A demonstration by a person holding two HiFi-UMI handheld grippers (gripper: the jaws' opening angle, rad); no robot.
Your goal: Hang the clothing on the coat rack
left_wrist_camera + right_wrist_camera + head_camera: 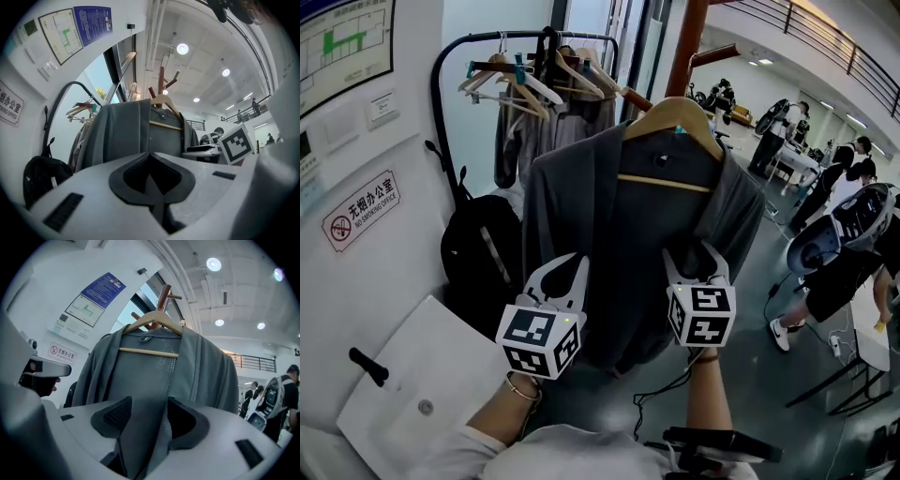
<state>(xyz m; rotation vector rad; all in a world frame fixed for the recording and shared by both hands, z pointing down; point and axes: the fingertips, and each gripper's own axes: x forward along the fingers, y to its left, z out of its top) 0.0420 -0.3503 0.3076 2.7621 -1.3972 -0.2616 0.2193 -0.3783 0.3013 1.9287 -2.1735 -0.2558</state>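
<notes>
A grey garment hangs on a wooden hanger hooked over the brown coat rack. It also fills the left gripper view and the right gripper view. My right gripper is at the garment's lower front. Its jaws stand wide apart, and a fold of the grey cloth runs between them without being pinched. My left gripper sits by the garment's lower left edge. Its jaw tips meet with nothing between them.
A black clothes rail with wooden hangers and hanging clothes stands behind on the left. A black backpack hangs below it. A white board leans by the wall at the lower left. Several people and a desk are on the right.
</notes>
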